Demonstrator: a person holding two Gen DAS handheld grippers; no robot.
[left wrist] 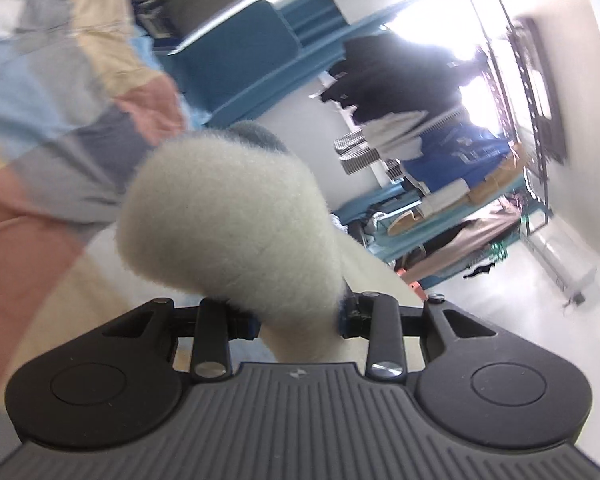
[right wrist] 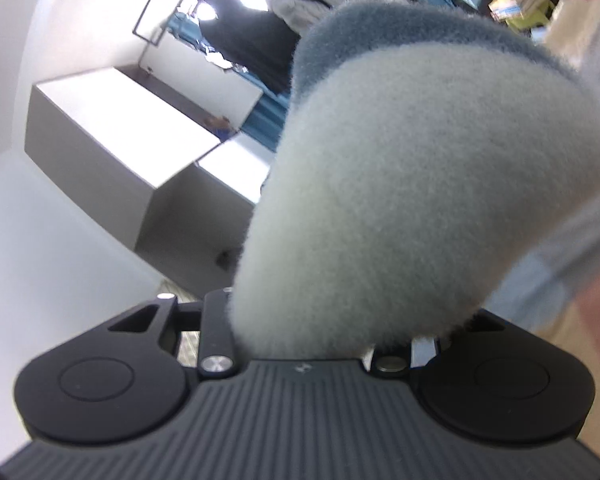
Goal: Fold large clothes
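Fleece: one fuzzy pale garment (left wrist: 228, 216) with a grey-blue band along its far edge, bunched and lifted off any surface, filling the middle of both views.
Left gripper: (left wrist: 296, 320) closed on a fold of the fleece; the cloth fills the gap between the black jaws and bulges up over them.
Right gripper: (right wrist: 332, 340) closed on another bunch of the fleece (right wrist: 412, 184); the cloth hides the fingertips and most of the right jaw.
Left view only: a patchwork cloth (left wrist: 60, 128) in pink, grey, cream and light blue blocks at the left, blurred; a teal sofa (left wrist: 240, 48) behind the fleece; a black rack (left wrist: 516, 92) against the wall at the right; a heap of dark, white and blue clothes (left wrist: 412, 112) on teal shelving.
Right view only: two white boxes (right wrist: 112, 128) standing side by side on the pale floor at the left; a grey and cream cloth along the right edge, too blurred to name.
Count: two grippers, one fleece, one sofa, two boxes.
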